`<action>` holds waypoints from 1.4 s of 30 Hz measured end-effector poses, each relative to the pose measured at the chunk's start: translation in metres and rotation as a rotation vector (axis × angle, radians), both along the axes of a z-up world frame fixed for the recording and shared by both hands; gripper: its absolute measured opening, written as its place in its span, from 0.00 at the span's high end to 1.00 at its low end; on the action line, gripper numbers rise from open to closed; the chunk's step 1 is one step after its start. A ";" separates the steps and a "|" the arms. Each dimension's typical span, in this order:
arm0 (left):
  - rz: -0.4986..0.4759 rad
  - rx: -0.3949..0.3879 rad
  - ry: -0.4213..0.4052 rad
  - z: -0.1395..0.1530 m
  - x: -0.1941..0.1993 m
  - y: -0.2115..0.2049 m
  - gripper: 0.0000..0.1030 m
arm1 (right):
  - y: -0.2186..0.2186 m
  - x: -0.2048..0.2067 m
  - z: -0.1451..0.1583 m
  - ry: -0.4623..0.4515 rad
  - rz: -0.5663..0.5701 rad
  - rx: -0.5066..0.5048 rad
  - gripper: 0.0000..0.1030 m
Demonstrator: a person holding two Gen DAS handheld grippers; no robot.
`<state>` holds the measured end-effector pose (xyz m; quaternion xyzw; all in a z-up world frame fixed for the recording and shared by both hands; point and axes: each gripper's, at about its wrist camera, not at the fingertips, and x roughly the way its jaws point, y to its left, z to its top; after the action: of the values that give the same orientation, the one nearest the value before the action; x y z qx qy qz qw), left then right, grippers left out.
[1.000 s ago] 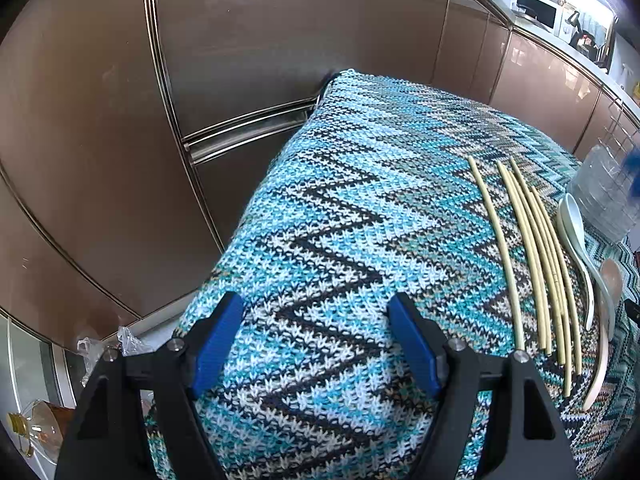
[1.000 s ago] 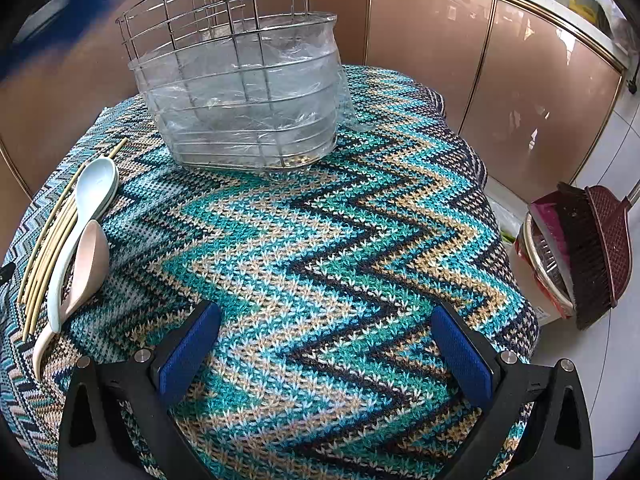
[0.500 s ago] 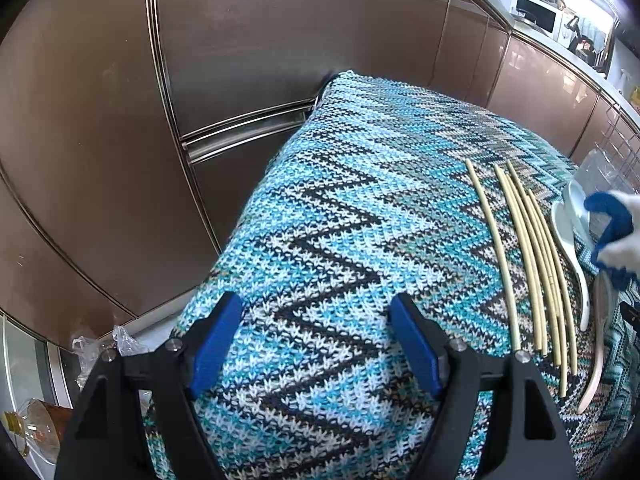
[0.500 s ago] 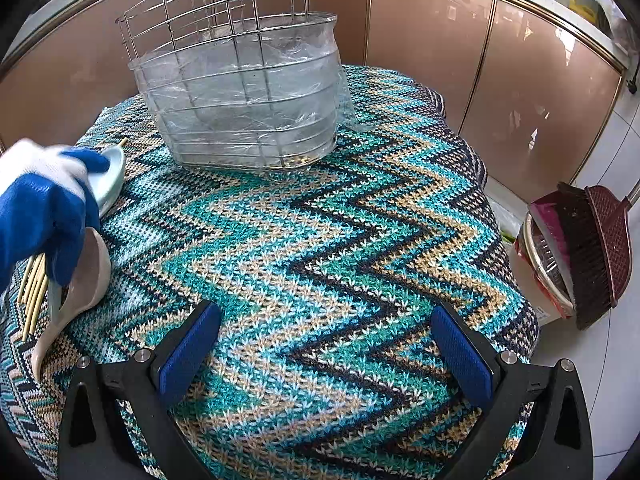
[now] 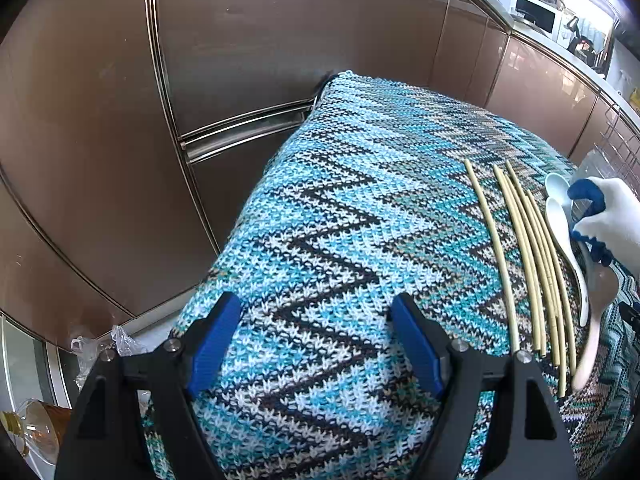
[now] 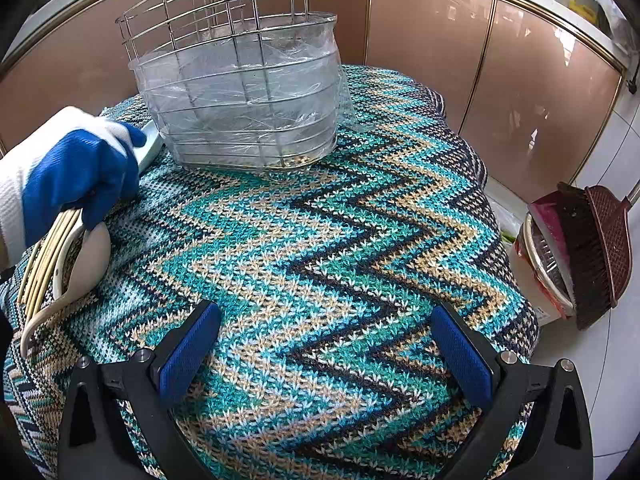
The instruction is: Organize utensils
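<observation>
Several pale chopsticks (image 5: pixel 524 256) lie side by side on the zigzag knitted cloth (image 5: pixel 340 240), with a light blue spoon (image 5: pixel 564 232) and a beige spoon (image 5: pixel 596 320) beside them. A gloved hand (image 5: pixel 608 216) rests on the spoons. In the right wrist view the same gloved hand (image 6: pixel 68 172) covers the blue spoon (image 6: pixel 150 148), beside the beige spoon (image 6: pixel 84 268) and the chopsticks (image 6: pixel 44 264). A wire basket (image 6: pixel 240 96) lined with clear plastic stands at the back. My left gripper (image 5: pixel 316 344) and right gripper (image 6: pixel 326 352) both hang open over the cloth, holding nothing.
Brown cabinet doors (image 5: pixel 240 48) enclose the cloth-covered surface on the left and behind. To the right, on the tiled floor, stand a dark red brush and dustpan (image 6: pixel 592 248). The cloth (image 6: pixel 320 240) drops off at rounded edges.
A gloved hand came in from the side, settled on the spoons and shifted toward the basket. Both grippers stayed where they were.
</observation>
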<state>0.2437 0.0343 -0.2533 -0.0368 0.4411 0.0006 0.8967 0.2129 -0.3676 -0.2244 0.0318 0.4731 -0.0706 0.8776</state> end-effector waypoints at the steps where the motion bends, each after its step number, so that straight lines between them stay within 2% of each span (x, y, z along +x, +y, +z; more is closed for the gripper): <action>1: 0.000 0.000 0.000 0.000 0.000 0.000 0.25 | 0.000 0.000 0.000 0.000 0.000 0.000 0.00; 36: -0.002 -0.008 -0.002 0.000 -0.001 0.000 0.25 | 0.000 0.000 0.000 -0.001 0.000 0.000 0.00; 39: 0.008 -0.043 -0.014 0.001 -0.002 0.005 0.25 | 0.000 0.000 0.000 -0.001 0.000 0.000 0.00; 42: 0.099 -0.119 -0.058 0.004 -0.009 0.028 0.25 | 0.000 0.000 0.000 -0.001 0.000 0.000 0.00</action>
<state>0.2345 0.0619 -0.2490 -0.1116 0.4117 0.0176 0.9043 0.2125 -0.3678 -0.2247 0.0318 0.4726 -0.0705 0.8779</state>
